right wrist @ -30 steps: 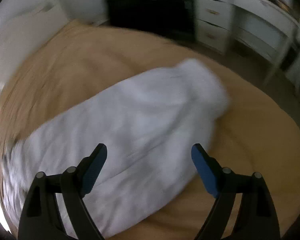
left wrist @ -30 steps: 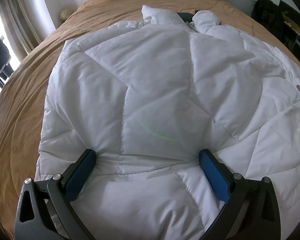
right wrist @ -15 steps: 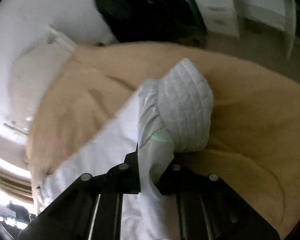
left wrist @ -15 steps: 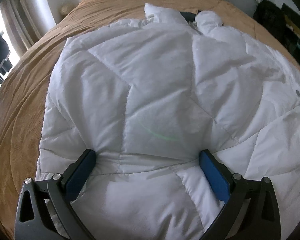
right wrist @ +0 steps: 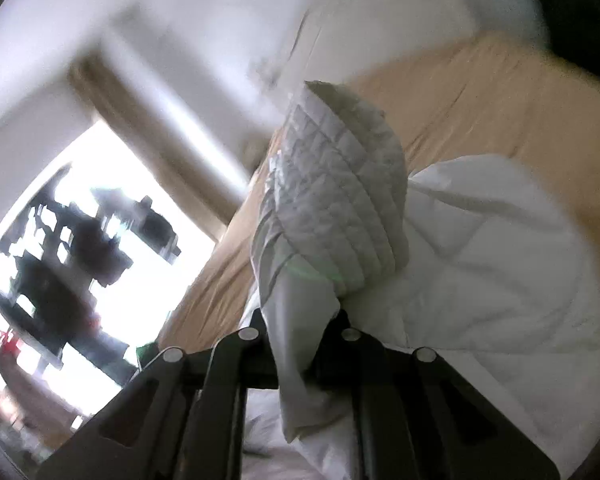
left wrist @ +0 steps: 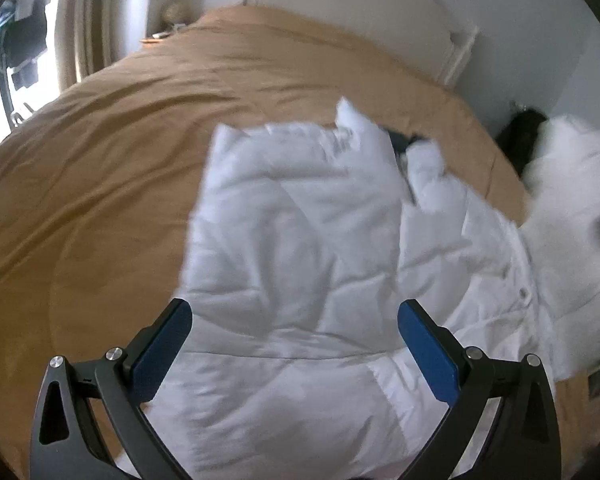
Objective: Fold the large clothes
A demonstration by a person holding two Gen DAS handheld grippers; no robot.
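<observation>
Right gripper (right wrist: 300, 320) swung from bed's side toward window, jaws clamped on white padded jacket (left wrist: 300, 280) sleeve cuff (right wrist: 340, 200), lifted. Left gripper (left wrist: 294, 340) rose, jaws wide apart, empty, above jacket hem. Jacket lay on tan bedspread (left wrist: 120, 160), toward right edge.

Setting: home bedroom.

Large bed (left wrist: 148, 168) with tan cover fills most of left wrist view; white panelled headboard (left wrist: 340, 8) at 12 o'clock against pale wall. Beige curtain (left wrist: 88, 32) at 10 o'clock beside a bright window (right wrist: 72, 264), dark items hanging in it. Small bedside stand (left wrist: 156, 38) at 11 o'clock, rounded object on top, unidentifiable. Dark bag-like shape (left wrist: 520, 136) at 2 o'clock by the wall.
</observation>
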